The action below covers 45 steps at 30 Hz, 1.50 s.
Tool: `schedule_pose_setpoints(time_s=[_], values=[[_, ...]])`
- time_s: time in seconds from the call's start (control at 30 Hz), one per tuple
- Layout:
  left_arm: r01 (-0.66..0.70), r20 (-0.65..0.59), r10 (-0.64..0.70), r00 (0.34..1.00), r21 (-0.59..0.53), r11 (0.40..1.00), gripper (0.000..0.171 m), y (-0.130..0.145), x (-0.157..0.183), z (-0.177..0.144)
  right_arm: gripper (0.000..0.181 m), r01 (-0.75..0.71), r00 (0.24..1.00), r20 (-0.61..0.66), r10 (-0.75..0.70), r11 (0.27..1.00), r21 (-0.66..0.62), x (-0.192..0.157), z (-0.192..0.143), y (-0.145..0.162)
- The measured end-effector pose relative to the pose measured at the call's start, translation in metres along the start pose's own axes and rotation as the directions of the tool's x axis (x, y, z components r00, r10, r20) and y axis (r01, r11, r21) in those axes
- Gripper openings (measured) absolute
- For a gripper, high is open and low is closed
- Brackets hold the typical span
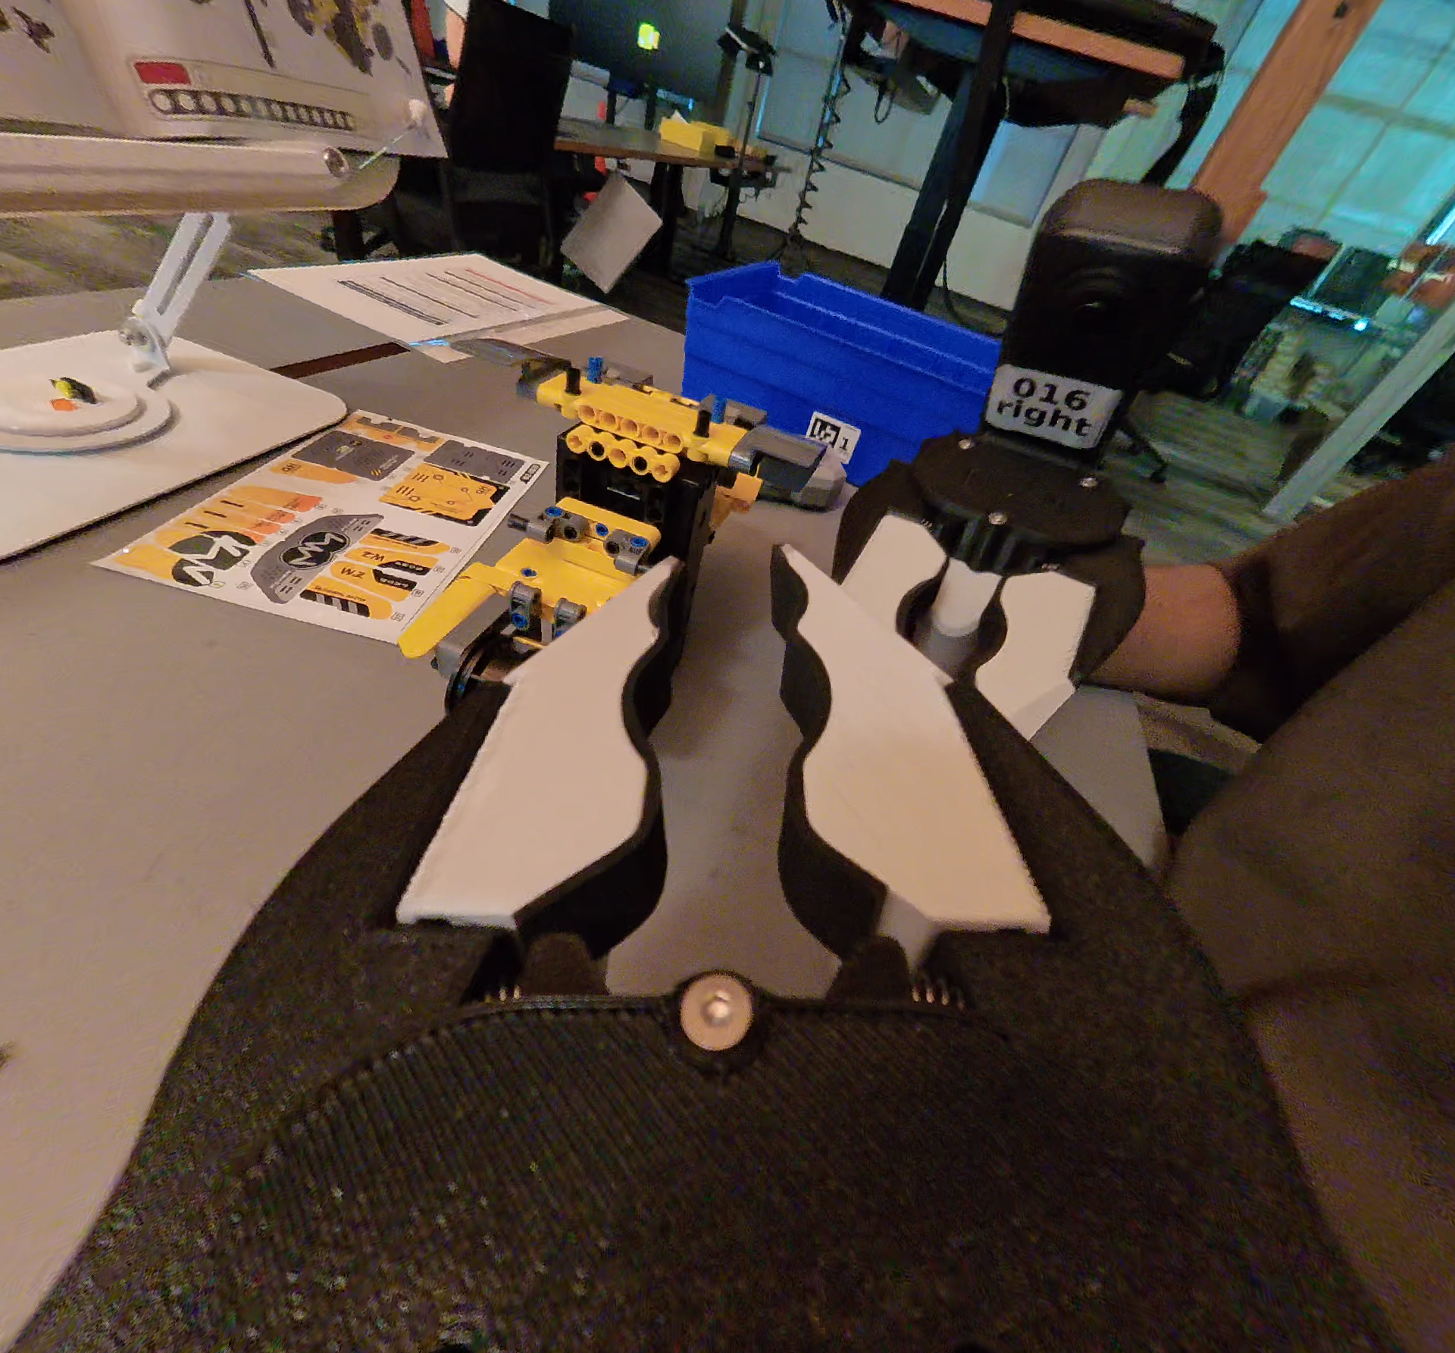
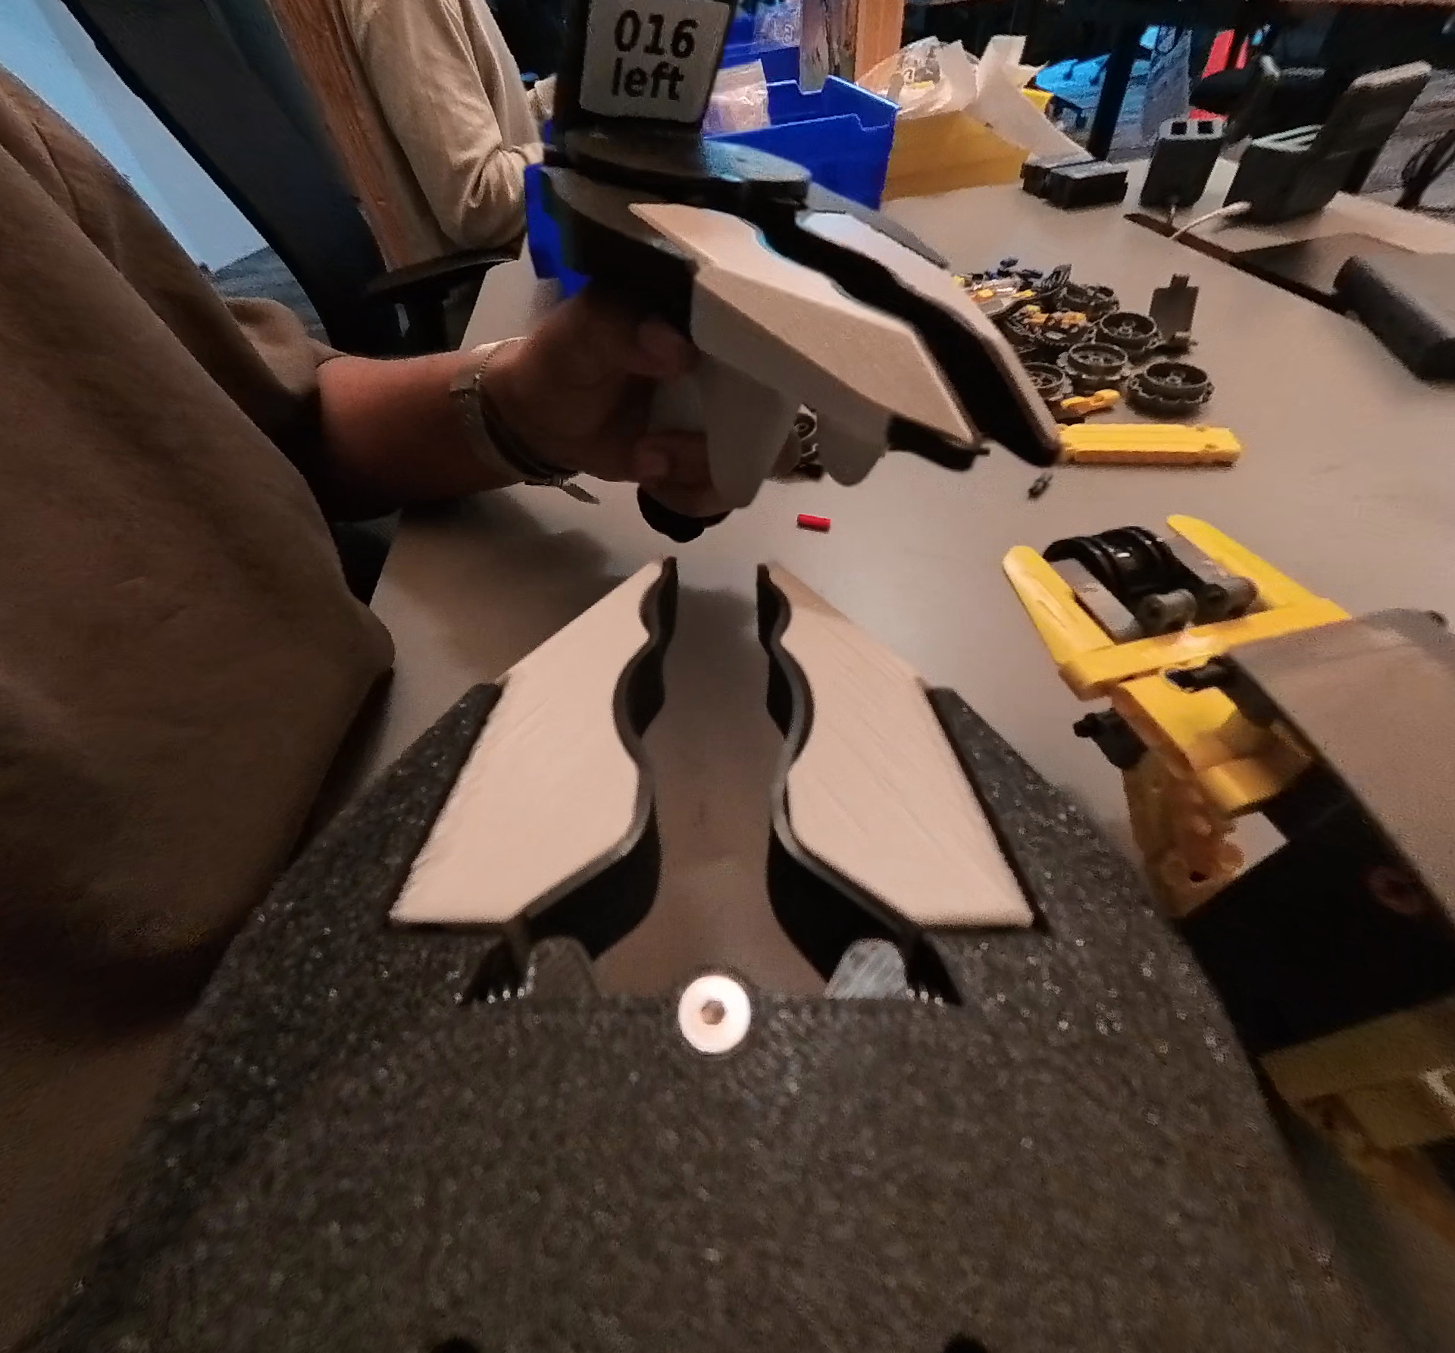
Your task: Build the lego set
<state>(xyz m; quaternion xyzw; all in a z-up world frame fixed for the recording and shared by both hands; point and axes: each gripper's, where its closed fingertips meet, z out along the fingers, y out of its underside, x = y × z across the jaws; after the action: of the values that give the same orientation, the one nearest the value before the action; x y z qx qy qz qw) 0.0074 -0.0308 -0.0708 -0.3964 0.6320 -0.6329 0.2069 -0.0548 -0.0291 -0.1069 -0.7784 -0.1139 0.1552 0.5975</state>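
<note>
A yellow and black brick-built vehicle model (image 1: 622,520) stands on the grey table (image 1: 197,724). My left gripper (image 1: 728,563) is open and empty. Its left finger (image 1: 567,724) lies just beside the model's near side; I cannot tell whether they touch. My right gripper (image 2: 716,567) is open and empty, low over the table, with the model (image 2: 1165,693) close on its right. Each gripper shows in the other's view, held in a hand: the right one (image 1: 964,606) and the left one (image 2: 1016,449).
A sticker sheet (image 1: 315,528) lies left of the model, by a white stand (image 1: 118,433) holding an instruction booklet (image 1: 197,16). A blue bin (image 1: 827,362) stands behind. A pile of black wheels (image 2: 1102,346), a yellow beam (image 2: 1149,443) and a red pin (image 2: 813,522) lie on the table. My right fingertips sit around 7 cm from my left ones.
</note>
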Motion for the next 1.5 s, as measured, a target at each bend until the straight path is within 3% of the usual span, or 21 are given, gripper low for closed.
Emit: schedule_pose_setpoints(time_s=[0.2, 0.6, 1.5], values=[[-0.032, 0.002, 0.032, 0.999, 0.013, 0.999, 0.018, 0.0, 0.005, 0.002, 0.027, -0.076, 0.997, 0.024, 0.076, 0.997, -0.007, 0.005, -0.001, 0.005], [0.026, -0.011, -0.025, 1.0, 0.013, 1.0, 0.019, 0.009, 0.0, 0.006, 0.037, -0.212, 0.974, 0.084, 0.211, 0.977, 0.001, 0.014, -0.01, 0.006], [0.096, -0.014, -0.096, 0.995, -0.002, 0.995, 0.021, 0.02, -0.013, 0.009, 0.045, -0.24, 0.957, 0.166, 0.238, 0.971, -0.011, 0.009, -0.012, 0.007]])
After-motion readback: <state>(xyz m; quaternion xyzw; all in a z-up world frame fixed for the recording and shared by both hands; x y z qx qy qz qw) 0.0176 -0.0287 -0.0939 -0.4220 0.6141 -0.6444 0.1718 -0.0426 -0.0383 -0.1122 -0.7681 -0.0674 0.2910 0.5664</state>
